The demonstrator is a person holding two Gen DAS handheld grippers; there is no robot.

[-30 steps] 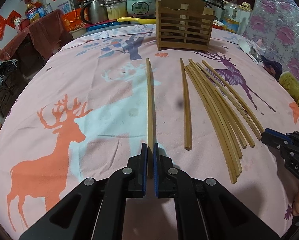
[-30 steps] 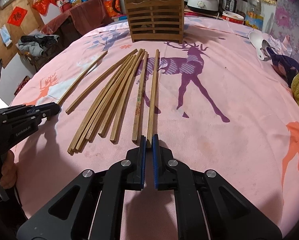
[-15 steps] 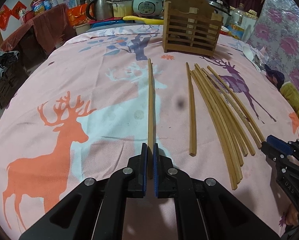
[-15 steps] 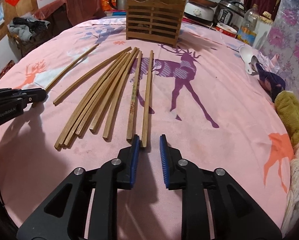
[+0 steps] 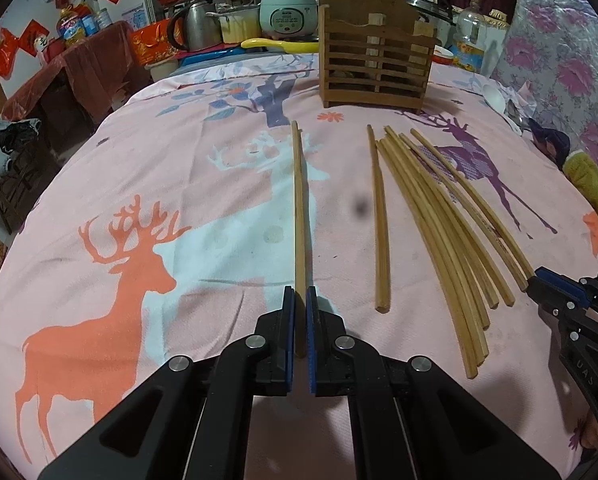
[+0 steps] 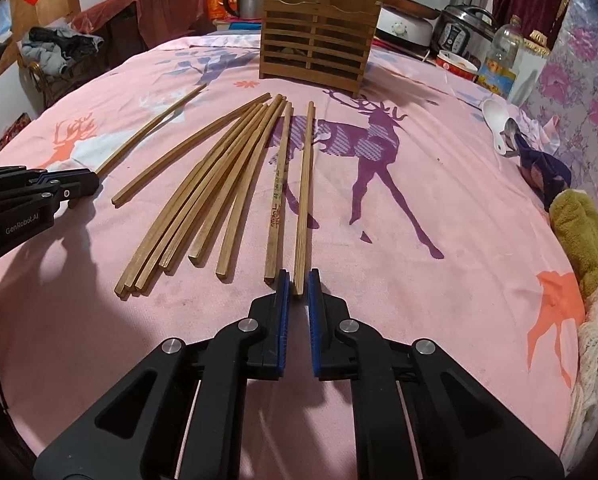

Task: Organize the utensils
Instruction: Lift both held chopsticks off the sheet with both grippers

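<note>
my left gripper [image 5: 299, 300] is clamped on one long wooden chopstick [image 5: 298, 208]; my right gripper [image 6: 297, 282] has just closed on the rightmost one [image 6: 305, 184]. every chopstick lies on the cloth before the slatted wooden holder [image 6: 319, 46], none stowed.

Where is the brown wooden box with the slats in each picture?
Left wrist view: the wooden holder stands at the top, right of centre, at the far end of the tablecloth.
Right wrist view: the same wooden holder stands at the top middle, just beyond the far tips of the chopsticks.
Shared landmark: the purple deer printed on the cloth just in front of it.
</note>
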